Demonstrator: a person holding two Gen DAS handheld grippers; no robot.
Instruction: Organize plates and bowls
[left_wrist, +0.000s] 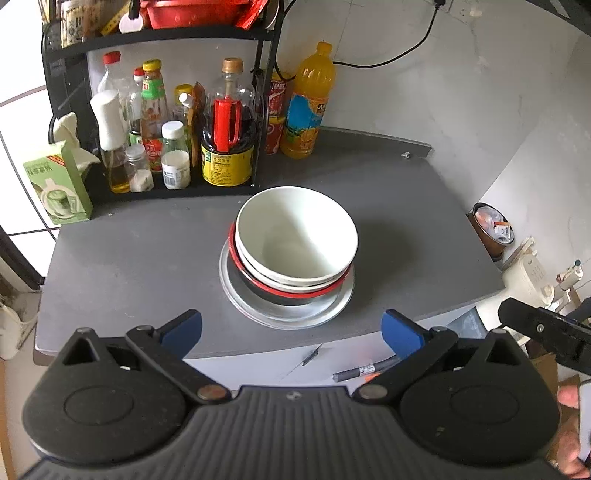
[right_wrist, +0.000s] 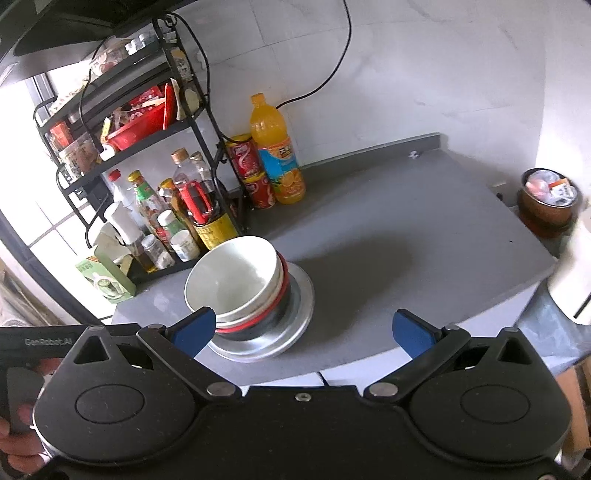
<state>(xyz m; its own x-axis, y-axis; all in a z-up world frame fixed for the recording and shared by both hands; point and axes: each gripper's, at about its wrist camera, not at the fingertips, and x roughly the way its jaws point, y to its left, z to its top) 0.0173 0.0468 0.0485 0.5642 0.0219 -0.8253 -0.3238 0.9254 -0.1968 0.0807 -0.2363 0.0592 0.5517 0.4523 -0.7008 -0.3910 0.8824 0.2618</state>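
In the left wrist view, the left hand-held gripper (left_wrist: 291, 332) spreads wide and empty at lower centre. Mid-frame on the grey bench (left_wrist: 147, 258), white bowls (left_wrist: 295, 229) nest in a red-rimmed bowl (left_wrist: 291, 291) on a silver plate (left_wrist: 288, 314). The right hand-held gripper (right_wrist: 303, 332) is likewise wide, empty. Stacking looks finished; next probably pulling clear.
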